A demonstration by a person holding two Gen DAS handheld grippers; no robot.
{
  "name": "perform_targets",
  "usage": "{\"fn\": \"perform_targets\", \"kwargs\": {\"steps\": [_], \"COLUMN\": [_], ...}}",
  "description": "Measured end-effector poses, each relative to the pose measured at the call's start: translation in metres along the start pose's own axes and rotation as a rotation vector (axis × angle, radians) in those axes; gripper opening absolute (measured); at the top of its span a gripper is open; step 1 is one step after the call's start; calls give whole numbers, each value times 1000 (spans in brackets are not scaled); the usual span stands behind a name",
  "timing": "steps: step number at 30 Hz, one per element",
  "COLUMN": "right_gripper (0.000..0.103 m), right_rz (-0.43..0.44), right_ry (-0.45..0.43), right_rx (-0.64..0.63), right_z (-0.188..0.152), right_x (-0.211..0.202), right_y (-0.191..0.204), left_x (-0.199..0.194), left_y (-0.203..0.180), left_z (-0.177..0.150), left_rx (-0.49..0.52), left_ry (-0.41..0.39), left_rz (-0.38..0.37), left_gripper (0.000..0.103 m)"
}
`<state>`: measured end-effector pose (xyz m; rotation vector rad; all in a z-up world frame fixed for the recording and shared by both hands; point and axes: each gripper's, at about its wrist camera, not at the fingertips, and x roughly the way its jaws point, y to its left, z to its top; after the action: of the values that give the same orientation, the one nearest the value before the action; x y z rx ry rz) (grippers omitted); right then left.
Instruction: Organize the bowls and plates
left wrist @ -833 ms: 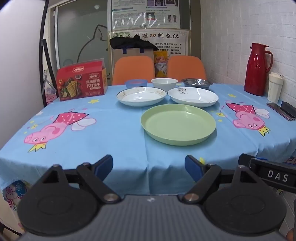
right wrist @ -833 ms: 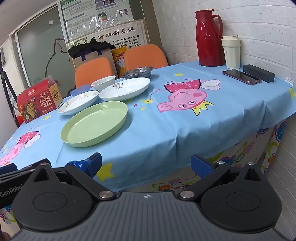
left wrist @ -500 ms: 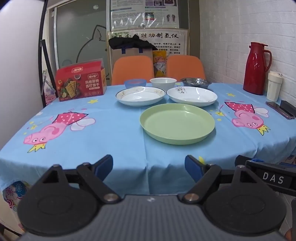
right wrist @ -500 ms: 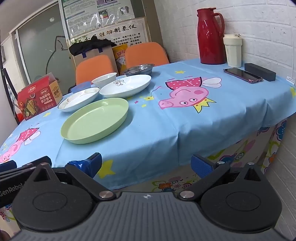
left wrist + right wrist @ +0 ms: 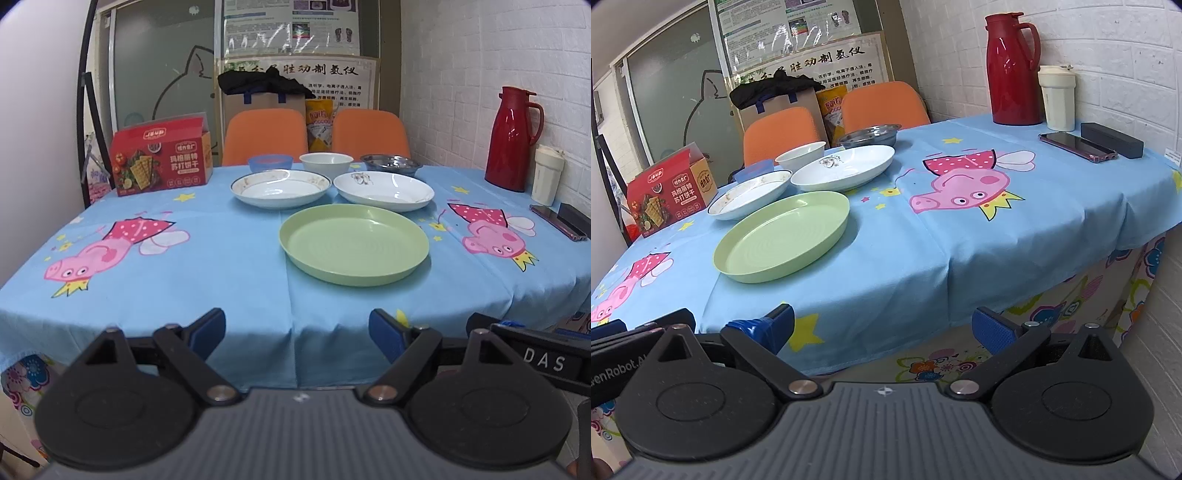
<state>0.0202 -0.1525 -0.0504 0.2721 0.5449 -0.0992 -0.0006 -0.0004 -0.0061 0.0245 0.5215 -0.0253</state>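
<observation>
A green plate (image 5: pixel 354 244) (image 5: pixel 782 235) lies on the blue tablecloth nearest me. Behind it lie a gold-rimmed white plate (image 5: pixel 280 188) (image 5: pixel 750 198) and a white plate (image 5: pixel 383 191) (image 5: pixel 843 167). Further back stand a blue bowl (image 5: pixel 270 162), a white bowl (image 5: pixel 325 164) (image 5: pixel 800 156) and a steel bowl (image 5: pixel 391 164) (image 5: pixel 868 134). My left gripper (image 5: pixel 297 334) is open and empty, in front of the table's near edge. My right gripper (image 5: pixel 882 328) is open and empty, also off the near edge, to the right.
A red cracker box (image 5: pixel 162 159) stands at the back left. A red thermos (image 5: pixel 1012 70), a cream cup (image 5: pixel 1057 97), a phone (image 5: pixel 1077 145) and a black case (image 5: pixel 1111 139) are along the right wall. Two orange chairs (image 5: pixel 264 133) stand behind the table.
Both views have shifted only slightly; the table sits a little higher in the right wrist view. Both grippers stay open and nothing on the table moved.
</observation>
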Motion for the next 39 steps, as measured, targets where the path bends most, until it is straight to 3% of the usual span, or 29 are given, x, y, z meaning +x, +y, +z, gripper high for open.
{"fn": "perform_targets", "kwargs": {"steps": [39], "right_gripper": [90], "right_rz": [0], "right_ry": [12], "right_rx": [-6], "right_z": [-3], "right_x": [1], "right_y": [4], "left_x": [2], "left_y": [3], "left_z": [1], "left_rx": [-17], "left_ry": [10], "left_rz": [-13], "left_gripper": [82]}}
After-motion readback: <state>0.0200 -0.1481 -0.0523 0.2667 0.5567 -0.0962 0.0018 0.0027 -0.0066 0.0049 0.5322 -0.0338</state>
